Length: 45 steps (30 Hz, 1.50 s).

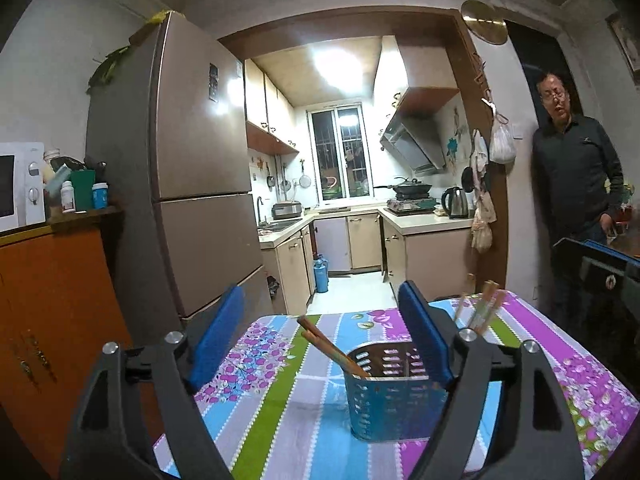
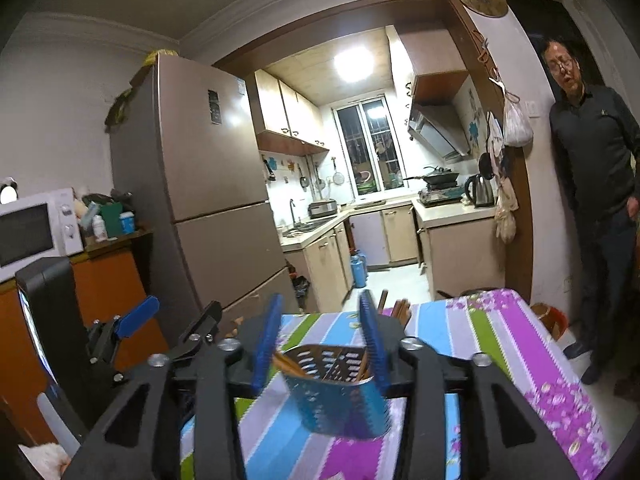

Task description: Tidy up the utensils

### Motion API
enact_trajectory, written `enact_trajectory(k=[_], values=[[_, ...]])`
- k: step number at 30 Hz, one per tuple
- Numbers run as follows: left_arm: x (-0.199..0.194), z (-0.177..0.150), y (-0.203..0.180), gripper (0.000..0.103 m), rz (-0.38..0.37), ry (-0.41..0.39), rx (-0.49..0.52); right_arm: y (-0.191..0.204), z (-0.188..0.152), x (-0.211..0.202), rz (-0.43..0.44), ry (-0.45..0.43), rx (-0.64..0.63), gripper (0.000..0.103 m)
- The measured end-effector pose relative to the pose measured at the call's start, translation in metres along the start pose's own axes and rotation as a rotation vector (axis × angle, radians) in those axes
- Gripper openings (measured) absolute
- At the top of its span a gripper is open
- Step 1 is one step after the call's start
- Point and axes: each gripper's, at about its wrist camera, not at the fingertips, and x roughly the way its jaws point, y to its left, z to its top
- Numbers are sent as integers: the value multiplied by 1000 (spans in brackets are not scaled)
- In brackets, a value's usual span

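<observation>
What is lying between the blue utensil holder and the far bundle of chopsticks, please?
Only bare striped tablecloth separates the blue holder from the far chopsticks, as the left wrist view shows.

Holder (image 1: 394, 396): blue perforated metal cup with slotted holes, upright on the striped floral cloth, standing just ahead of the left gripper (image 1: 322, 334), nearer its right finger, jaws wide and clear of it. From the right gripper (image 2: 320, 334) the same holder (image 2: 338, 400) sits between the blue fingers, close to the right one; contact cannot be told. Chopsticks (image 1: 332, 350): a brown wooden pair in the holder, leaning out to the left over its rim, tips up. More chopsticks (image 1: 482, 308): a loose bunch of wooden sticks farther off, beyond the left gripper's right finger, standing tilted; what holds them is hidden.
</observation>
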Motion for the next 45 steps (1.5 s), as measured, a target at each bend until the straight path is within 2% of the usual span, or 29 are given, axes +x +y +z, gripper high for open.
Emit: enact_trajectory(k=[2, 5, 7, 10, 12, 14, 15, 17, 19, 22, 26, 33, 45], values=[[-17, -1, -1, 86, -3, -22, 4, 3, -4, -18, -7, -20, -18, 78], [-35, -5, -1, 94, -8, -42, 5, 5, -10, -44, -19, -53, -35, 93], [-43, -8, -3, 97, -6, -45, 13, 4, -14, -61, -29, -72, -33, 98], [-56, -13, -4, 97, -5, -56, 29, -1, -19, -86, -53, -93, -30, 98], [-66, -17, -3, 97, -20, -49, 23, -5, -22, -100, -103, -100, -32, 98], [-72, -22, 1, 97, -23, -6, -8, -10, -24, -114, -148, -107, -17, 98], [-76, -24, 4, 97, -50, 12, -28, -14, -27, -121, -154, -104, -1, 98], [-86, -30, 8, 97, -76, 13, -62, -20, -33, -133, -161, -91, 17, 98], [-95, -37, 6, 97, -66, 20, -35, -23, -41, -143, -213, -72, 4, 98], [-104, -49, 1, 97, -109, 54, 3, -23, -52, -151, -322, -51, -28, 98], [-112, -64, -5, 97, -136, 83, 17, -25, -65, -163, -382, -66, -46, 98], [-120, -81, -10, 97, -164, 125, 29, -21, -77, -166, -416, -35, -85, 98], [-130, -84, -5, 97, -201, 145, 14, 0, -84, -165, -401, -16, -139, 98]])
